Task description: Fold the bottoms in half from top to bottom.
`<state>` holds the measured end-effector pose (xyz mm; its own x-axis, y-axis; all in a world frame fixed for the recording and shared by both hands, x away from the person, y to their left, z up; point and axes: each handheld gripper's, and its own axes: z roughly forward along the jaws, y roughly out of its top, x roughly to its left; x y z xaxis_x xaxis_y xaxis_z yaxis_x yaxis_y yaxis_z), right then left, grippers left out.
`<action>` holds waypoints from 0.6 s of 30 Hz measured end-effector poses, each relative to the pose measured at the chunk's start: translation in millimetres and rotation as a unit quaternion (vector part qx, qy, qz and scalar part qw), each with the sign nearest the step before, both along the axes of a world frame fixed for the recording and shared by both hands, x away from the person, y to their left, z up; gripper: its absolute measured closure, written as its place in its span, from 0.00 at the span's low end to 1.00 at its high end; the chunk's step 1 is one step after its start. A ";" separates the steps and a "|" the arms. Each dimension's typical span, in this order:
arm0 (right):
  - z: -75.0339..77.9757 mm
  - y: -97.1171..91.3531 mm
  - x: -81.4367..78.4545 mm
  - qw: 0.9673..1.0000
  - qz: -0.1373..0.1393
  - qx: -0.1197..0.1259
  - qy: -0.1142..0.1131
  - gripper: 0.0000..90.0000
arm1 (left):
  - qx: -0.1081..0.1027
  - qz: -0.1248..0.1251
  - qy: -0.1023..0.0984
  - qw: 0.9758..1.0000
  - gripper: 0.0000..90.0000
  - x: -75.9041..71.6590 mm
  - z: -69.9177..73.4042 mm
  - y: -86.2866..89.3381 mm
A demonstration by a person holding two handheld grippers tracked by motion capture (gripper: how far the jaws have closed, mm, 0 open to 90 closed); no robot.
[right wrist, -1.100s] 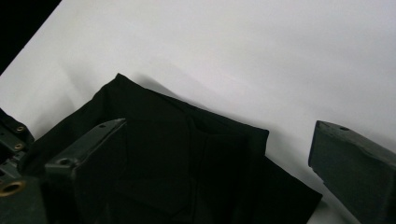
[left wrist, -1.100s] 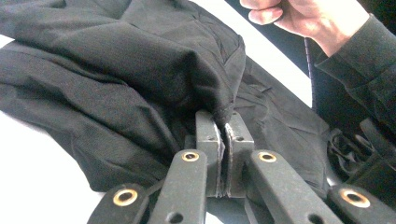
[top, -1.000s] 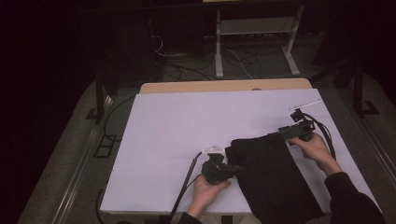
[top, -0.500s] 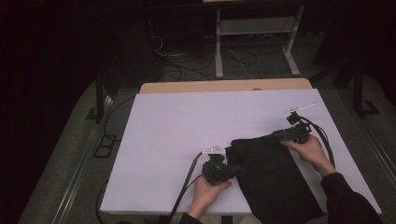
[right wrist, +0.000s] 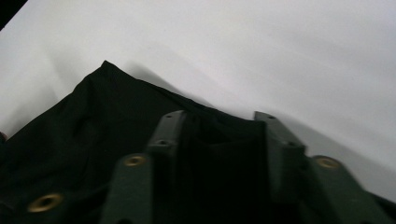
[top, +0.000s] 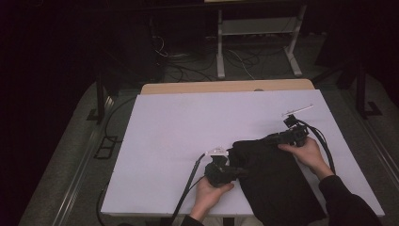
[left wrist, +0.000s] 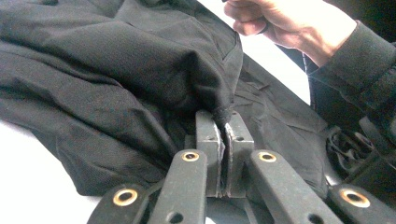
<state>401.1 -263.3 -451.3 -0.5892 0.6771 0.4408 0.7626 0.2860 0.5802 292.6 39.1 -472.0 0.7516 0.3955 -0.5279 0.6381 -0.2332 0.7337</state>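
A black garment (top: pixel 275 181) lies crumpled on the white bench (top: pixel 188 136), at its near right part. The left hand-held gripper (left wrist: pixel 223 122) pinches a fold of its edge tight. The right hand-held gripper (right wrist: pixel 219 135) has just been closing, its jaws straddling the cloth's far edge without yet pressing it.

White table (top: pixel 179 141) bare left and rear, black cloth (top: pixel 273 183) covering near-right corner

One black garment (top: pixel 275 176) lies on one white table (top: pixel 188 127). Two grippers work it: left gripper (top: pixel 225 172), right gripper (top: pixel 287 136).
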 end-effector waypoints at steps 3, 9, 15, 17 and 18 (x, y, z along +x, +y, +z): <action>-0.2 0.0 -0.4 1.000 0.001 -0.002 -0.003 0.81 | 0.001 0.000 -0.001 1.000 0.96 -0.1 0.0 0.0; 5.6 0.3 -3.4 1.000 -0.009 0.000 -0.009 0.92 | 0.001 0.000 -0.001 1.000 0.96 -0.2 0.1 -0.3; 12.6 -0.8 -7.9 0.999 -0.027 0.027 -0.005 0.92 | 0.001 -0.001 -0.002 1.000 0.96 -0.6 0.2 -1.0; 15.7 -1.1 -10.7 0.999 -0.030 0.037 -0.008 0.92 | 0.001 -0.001 -0.002 1.000 0.96 -0.7 0.2 -1.3; 17.1 -1.2 -12.3 0.999 -0.030 0.042 -0.009 0.92 | 0.001 -0.001 -0.002 1.000 0.96 -0.8 0.2 -1.5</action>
<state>388.7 -264.5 -434.1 -0.5571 0.6721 0.4878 0.7663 0.1896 0.6139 291.9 37.6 -471.8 0.7549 0.3946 -0.5238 0.6341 -0.2353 0.7366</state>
